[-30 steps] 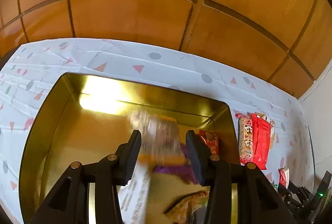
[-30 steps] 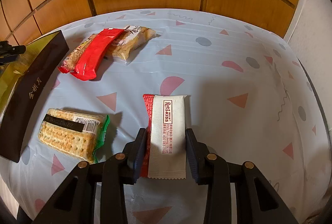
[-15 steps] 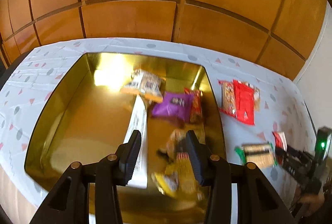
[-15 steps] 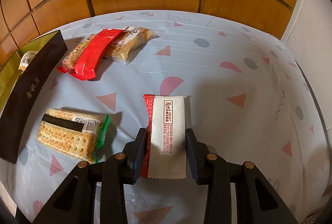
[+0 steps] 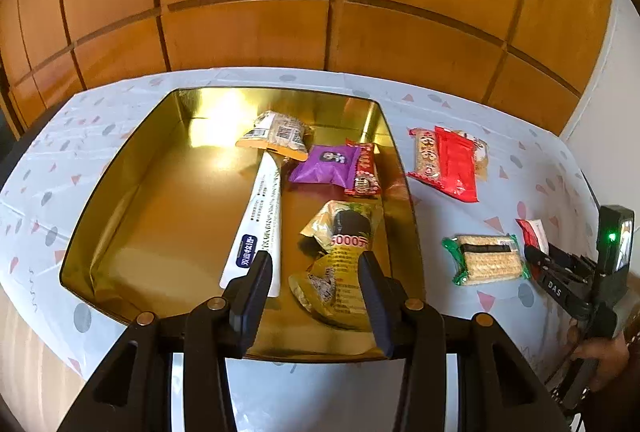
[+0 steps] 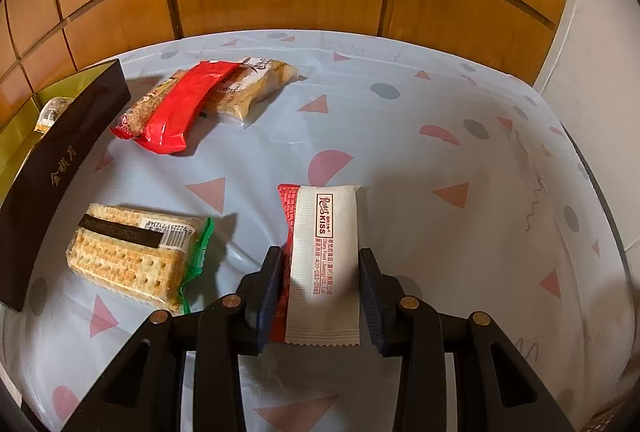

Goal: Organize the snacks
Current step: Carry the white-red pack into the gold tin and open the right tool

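Note:
A gold-lined box (image 5: 120, 191) on the patterned cloth holds several snack packets: a long white one (image 5: 262, 216), a beige one (image 5: 276, 135), a purple one (image 5: 326, 163) and yellow ones (image 5: 340, 272). My left gripper (image 5: 315, 258) hangs open over the box's near edge with nothing between its fingers. My right gripper (image 6: 320, 260) is shut on a white-and-red wafer packet (image 6: 324, 252) low over the cloth. In the left wrist view that right gripper (image 5: 536, 256) shows at the far right, held by a hand.
A green-edged cracker packet (image 6: 132, 252) lies left of the right gripper. A red bar (image 6: 180, 107) rests on two other packets further back. The box's dark outer wall (image 6: 60, 167) stands at the left. Wood panelling rises behind the table.
The left gripper has pulled back from the box. The beige packet once between its fingers now lies inside the box. The right gripper and its packet have stayed put.

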Demonstrator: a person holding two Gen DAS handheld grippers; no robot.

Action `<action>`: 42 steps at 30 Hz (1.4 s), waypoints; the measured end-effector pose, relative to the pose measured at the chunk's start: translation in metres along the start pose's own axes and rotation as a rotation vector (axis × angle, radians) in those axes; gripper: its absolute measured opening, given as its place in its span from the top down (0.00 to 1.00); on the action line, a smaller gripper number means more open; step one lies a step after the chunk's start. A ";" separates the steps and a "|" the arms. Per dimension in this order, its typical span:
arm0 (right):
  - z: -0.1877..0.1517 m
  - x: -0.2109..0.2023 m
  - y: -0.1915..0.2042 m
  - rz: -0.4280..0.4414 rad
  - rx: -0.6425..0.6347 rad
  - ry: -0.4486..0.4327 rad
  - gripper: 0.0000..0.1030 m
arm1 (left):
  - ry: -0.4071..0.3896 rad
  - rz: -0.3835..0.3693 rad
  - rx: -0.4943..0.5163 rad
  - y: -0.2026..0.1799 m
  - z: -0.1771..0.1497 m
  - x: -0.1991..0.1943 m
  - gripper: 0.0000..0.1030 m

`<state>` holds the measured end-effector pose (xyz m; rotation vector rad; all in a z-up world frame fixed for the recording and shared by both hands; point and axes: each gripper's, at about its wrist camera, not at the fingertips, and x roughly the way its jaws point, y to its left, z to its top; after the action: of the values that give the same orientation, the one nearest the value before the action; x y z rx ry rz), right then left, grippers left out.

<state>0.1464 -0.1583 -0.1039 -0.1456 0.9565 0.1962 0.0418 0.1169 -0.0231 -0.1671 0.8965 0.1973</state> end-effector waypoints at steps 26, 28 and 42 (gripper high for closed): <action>0.009 -0.005 -0.016 0.085 0.205 0.112 0.68 | -0.032 0.010 0.014 0.017 -0.016 -0.013 0.56; 0.012 -0.012 -0.021 0.143 0.271 0.104 0.68 | -0.034 0.019 0.001 0.023 -0.016 -0.013 0.56; 0.049 -0.062 0.087 0.478 0.105 0.076 0.68 | -0.056 0.043 -0.087 0.061 -0.018 -0.021 0.56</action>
<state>0.1310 -0.0691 -0.0283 0.1769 1.0651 0.5819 0.0005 0.1693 -0.0217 -0.2219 0.8364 0.2799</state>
